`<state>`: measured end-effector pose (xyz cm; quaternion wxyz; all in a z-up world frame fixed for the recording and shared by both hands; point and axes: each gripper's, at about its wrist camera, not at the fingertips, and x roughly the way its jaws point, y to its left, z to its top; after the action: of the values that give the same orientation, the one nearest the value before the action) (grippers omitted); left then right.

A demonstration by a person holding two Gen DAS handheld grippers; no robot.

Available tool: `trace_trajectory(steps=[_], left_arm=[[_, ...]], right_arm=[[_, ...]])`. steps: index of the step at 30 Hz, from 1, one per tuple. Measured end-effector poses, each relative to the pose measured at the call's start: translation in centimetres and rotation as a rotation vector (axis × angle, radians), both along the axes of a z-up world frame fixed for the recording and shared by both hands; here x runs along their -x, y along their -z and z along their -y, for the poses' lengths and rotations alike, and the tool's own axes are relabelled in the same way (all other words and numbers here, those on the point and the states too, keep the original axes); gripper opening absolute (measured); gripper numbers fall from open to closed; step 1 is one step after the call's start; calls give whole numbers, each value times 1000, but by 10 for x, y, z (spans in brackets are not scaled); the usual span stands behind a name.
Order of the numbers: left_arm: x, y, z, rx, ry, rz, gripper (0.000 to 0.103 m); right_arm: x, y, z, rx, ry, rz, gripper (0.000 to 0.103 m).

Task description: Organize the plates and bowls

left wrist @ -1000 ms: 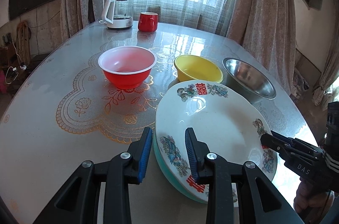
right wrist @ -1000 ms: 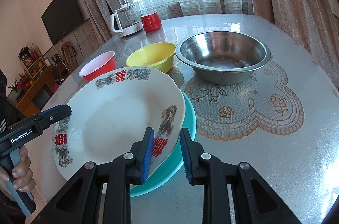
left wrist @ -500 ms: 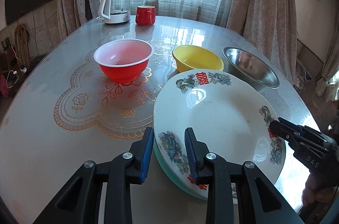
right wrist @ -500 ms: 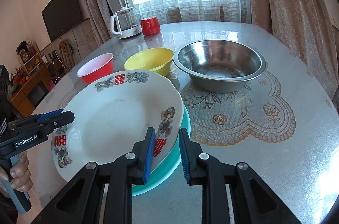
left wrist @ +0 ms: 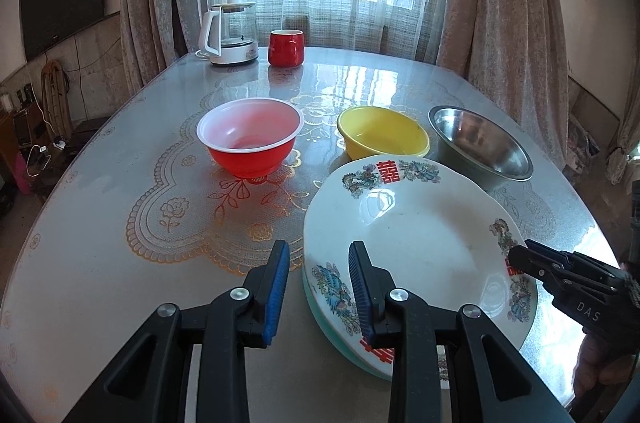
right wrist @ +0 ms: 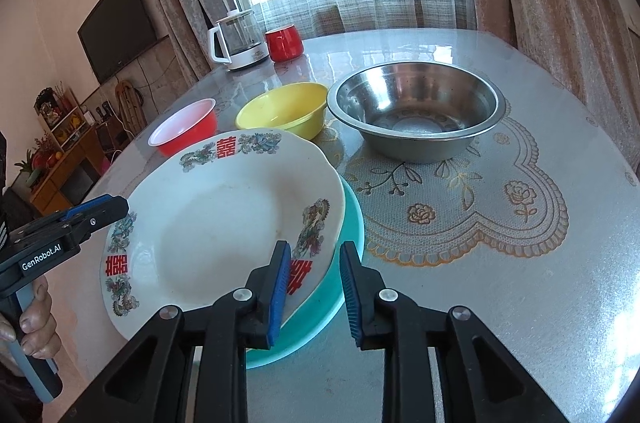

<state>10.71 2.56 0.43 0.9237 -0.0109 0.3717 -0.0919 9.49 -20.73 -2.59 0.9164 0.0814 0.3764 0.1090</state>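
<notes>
A white patterned plate (left wrist: 416, 239) (right wrist: 224, 219) lies on a teal plate (right wrist: 344, 243) (left wrist: 320, 315) at the table's near edge. Behind them stand a red bowl (left wrist: 250, 139) (right wrist: 184, 133), a yellow bowl (left wrist: 382, 137) (right wrist: 284, 109) and a steel bowl (left wrist: 480, 147) (right wrist: 414, 111). My left gripper (left wrist: 318, 289) (right wrist: 120, 207) is open, its jaws astride the plates' left rim. My right gripper (right wrist: 314, 287) (left wrist: 516, 257) is open, its jaws astride the plates' right rim. Neither grips the plates.
A glass kettle (left wrist: 230, 33) (right wrist: 240, 39) and a red mug (left wrist: 286, 47) (right wrist: 283, 43) stand at the table's far end. Curtains and a window lie beyond. A TV (right wrist: 118, 25) hangs on the left wall. The table edge (left wrist: 600, 255) runs close on the right.
Both grippers have pulled back and risen slightly, and their jaws have opened wider around the plate rims. The plates stay stacked on the table.
</notes>
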Motion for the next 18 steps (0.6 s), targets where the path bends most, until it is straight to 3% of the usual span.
trace_trajectory(steps=[13,18], left_arm=[[-4,-17,29,19,95,18,34],[-20,-21,48,59,160,-31,34]], right_arm=[[-3,-3,21,-62,49,-6,31],[-11,-8,36,-83,90,-9,31]])
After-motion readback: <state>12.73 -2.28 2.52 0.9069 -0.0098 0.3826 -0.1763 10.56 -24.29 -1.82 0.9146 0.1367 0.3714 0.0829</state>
